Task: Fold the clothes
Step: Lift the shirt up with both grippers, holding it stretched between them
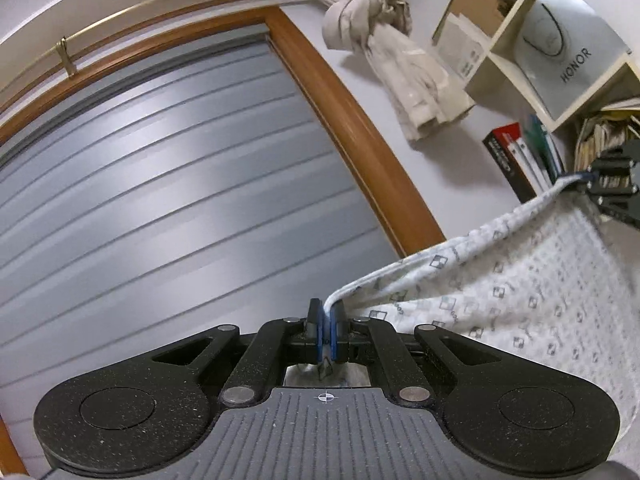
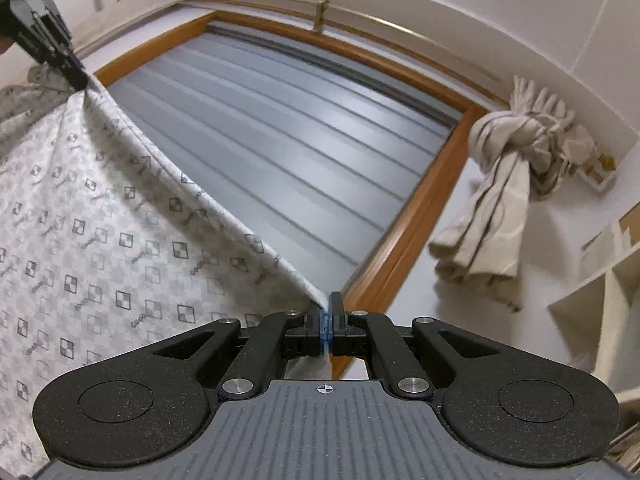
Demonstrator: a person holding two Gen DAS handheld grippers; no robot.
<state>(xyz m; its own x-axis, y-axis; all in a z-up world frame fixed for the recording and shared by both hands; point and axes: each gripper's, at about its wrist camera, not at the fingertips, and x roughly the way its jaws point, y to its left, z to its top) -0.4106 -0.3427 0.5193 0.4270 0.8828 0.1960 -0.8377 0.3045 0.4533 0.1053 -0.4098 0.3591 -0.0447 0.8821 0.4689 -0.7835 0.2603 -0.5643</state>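
A white garment [image 1: 500, 296] printed with small grey squares hangs stretched in the air between both grippers. My left gripper [image 1: 328, 314] is shut on one end of its top edge, and the cloth runs up to the right toward my right gripper [image 1: 600, 184], which pinches the far corner. In the right wrist view the garment [image 2: 92, 240] fills the left side. My right gripper [image 2: 327, 312] is shut on its hem, and the taut edge rises to the upper left to my left gripper [image 2: 78, 76]. The lower part of the garment is out of view.
Behind the cloth is a window with a grey slatted shutter [image 1: 168, 184] in a brown wooden frame [image 1: 360, 128]. A knotted beige curtain [image 2: 512, 184] hangs at its side. A cream shelf unit [image 1: 552, 60] with boxes and books [image 1: 520, 156] stands on the right.
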